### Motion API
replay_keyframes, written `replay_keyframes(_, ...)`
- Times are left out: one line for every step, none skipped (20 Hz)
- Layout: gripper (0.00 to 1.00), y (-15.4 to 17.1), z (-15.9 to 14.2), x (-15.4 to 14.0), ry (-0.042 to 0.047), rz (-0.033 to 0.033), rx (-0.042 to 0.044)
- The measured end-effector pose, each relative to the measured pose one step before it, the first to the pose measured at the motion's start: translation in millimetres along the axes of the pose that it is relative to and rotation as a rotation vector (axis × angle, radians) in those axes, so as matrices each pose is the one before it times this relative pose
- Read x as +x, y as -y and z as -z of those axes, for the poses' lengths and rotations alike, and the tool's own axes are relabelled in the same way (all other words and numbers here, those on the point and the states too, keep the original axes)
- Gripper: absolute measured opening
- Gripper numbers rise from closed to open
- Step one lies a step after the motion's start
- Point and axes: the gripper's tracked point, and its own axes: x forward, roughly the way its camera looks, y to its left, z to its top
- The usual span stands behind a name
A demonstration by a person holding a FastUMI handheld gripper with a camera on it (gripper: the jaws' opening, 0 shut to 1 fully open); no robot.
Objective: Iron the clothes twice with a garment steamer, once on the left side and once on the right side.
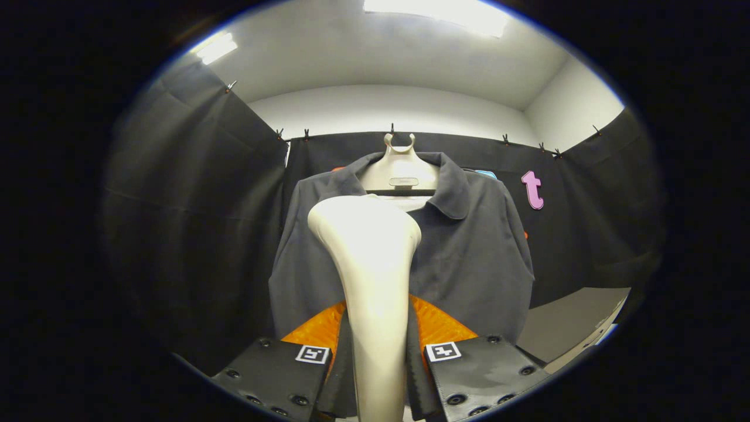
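The tongs clamp the upright steamer before the hanging shirt.

1. I see black cloth walling the booth — clipped up along its top edge.
2. White wall above it, two ceiling lights on.
3. A grey board lies low, off to the right.

The camera sits on the gripper, low and close, looking forward and slightly upward at the shirt in the frame's centre.
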Motion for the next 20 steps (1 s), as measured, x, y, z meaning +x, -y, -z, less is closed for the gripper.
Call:
replay_keyframes(0.46,-6.58,1.67,9.51,-0.00533,-0.00973,-0.00771)
replay_keyframes(0.46,-5.19,1.96,7.86,-0.01165,-0.00885,-0.0075)
replay_keyframes(0.46,-5.84,3.27,4.19,-0.00868,-0.00808,-0.00363)
replay_keyframes(0.46,-5.55,3.98,2.08,-0.00554,-0.00488,0.002)
replay_keyframes(0.46,-3.39,4.38,3.25,-0.00732,-0.0045,-0.0008)
replay_keyframes(0.46,-2.02,6.26,1.41,-0.01177,-0.00098,-0.00438)
replay_keyframes(0.46,-1.73,6.12,1.3,-0.01288,0.00035,-0.00288)
replay_keyframes(0.46,-1.58,5.32,0.55,-0.00944,-0.00377,-0.00105)
replay_keyframes(0.46,-1.32,3.68,-0.24,-0.00839,-0.0033,0.00031)
replay_keyframes(0.46,-0.35,4.46,0.13,-0.01092,-0.00259,-0.00025)
replay_keyframes(0.46,0.76,2.31,4.06,-0.00825,0.00011,-0.00038)
replay_keyframes(0.46,0.17,2.28,2.03,-0.00734,-0.00204,0.0024)
replay_keyframes(0.46,-1.34,1.49,0.8,-0.00423,-0.00385,0.00026)
replay_keyframes(0.46,-0.73,1.08,0.45,-0.00713,-0.00172,-0.00436)
replay_keyframes(0.46,0.59,2.12,0.18,-0.0029,0.00129,-0.00711)
replay_keyframes(0.46,0.27,2.12,-0.37,-0.00482,-0.0003,-0.00822)
replay_keyframes(0.46,-1.59,3.15,-0.78,-0.0045,-0.0087,-0.0017)
replay_keyframes(0.46,-2.21,4.94,-1.83,-0.0043,-0.01024,0.00258)
replay_keyframes(0.46,-1.98,5.4,-4.73,-0.00759,-0.00769,-0.00132)
replay_keyframes(0.46,-0.04,6.53,-1.92,-0.01069,-0.00291,-0.00269)
